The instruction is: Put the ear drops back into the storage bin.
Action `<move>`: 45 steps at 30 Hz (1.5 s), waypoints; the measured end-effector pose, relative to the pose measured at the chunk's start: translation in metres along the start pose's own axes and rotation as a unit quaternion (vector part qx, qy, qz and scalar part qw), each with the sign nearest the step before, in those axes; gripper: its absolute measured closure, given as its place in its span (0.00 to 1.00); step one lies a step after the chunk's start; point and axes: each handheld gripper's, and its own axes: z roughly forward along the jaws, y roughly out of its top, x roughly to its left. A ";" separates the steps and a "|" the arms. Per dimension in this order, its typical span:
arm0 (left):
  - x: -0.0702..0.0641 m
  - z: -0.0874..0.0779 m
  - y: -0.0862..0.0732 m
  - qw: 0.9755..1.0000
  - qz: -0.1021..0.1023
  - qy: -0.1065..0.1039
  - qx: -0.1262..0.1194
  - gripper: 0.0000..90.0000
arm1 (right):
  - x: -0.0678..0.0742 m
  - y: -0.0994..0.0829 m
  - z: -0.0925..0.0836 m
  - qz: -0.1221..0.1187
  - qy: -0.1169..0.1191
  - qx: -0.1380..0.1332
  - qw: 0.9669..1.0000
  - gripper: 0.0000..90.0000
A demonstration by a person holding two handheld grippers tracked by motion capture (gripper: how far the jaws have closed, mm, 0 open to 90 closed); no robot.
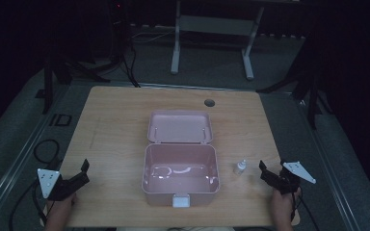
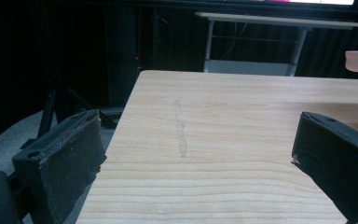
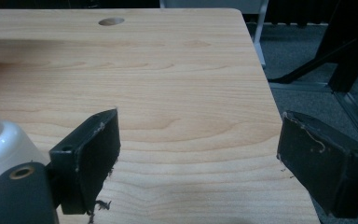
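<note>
Right gripper (image 1: 272, 172) sitting near the table's (image 1: 115, 125) 4 o'clock corner, jaws spread wide, nothing pinched between them, pads hovering over bare wood in the right gripper view (image 3: 198, 154). Just off its 9 o'clock side, a small white bottle (image 1: 240, 167), standing upright, long axis vertical, cap pointing up; close to the gripper but not touching, and peeking in at the left edge of the right gripper view (image 3: 0, 144). Left gripper (image 1: 79, 175) over at the 8 o'clock corner, also wide apart and empty, aimed along the table's left edge (image 2: 198, 154). Dead center of the table, a pink box (image 1: 180, 185) with its lid (image 1: 179, 126) flipped back toward 12 o'clock, white latch (image 1: 180, 200) facing 6 o'clock. Bottle just beside the box's right wall, between box and right gripper. Round cable hole (image 1: 209, 102) up near 12 o'clock.
</note>
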 end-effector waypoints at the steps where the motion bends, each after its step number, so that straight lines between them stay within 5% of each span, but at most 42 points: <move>1: 0.000 0.000 0.000 1.000 0.000 -0.001 0.001 0.03 | 0.000 0.000 0.000 -0.001 -0.001 0.002 1.000 0.14; 15: 0.001 0.000 0.000 1.000 -0.001 -0.002 0.001 0.03 | 0.006 0.007 0.005 -0.046 0.003 0.041 0.998 0.14; 19: 0.001 0.000 0.000 1.000 -0.002 -0.002 0.001 0.03 | 0.004 0.010 0.007 -0.053 0.026 0.076 0.995 0.15; 23: 0.001 0.000 0.000 1.000 -0.002 -0.002 0.001 0.03 | 0.004 0.010 0.007 -0.068 0.024 0.121 0.990 0.15; 28: 0.001 0.000 0.000 1.000 -0.001 -0.002 0.001 0.03 | 0.002 0.013 0.007 -0.057 0.055 0.183 0.980 0.15; 34: 0.001 0.000 0.000 1.000 -0.001 -0.003 0.001 0.03 | 0.010 0.025 0.005 -0.087 0.060 0.242 0.964 0.14; 38: 0.001 0.000 0.000 1.000 -0.001 -0.003 0.001 0.03 | 0.016 0.031 0.003 -0.095 0.068 0.285 0.951 0.14; 40: 0.001 0.000 0.000 1.000 -0.002 -0.004 0.000 0.03 | 0.019 0.034 0.002 -0.098 0.076 0.312 0.942 0.14; 45: 0.001 0.000 0.000 1.000 -0.002 -0.005 0.001 0.03 | 0.024 0.037 0.002 -0.113 0.079 0.349 0.927 0.14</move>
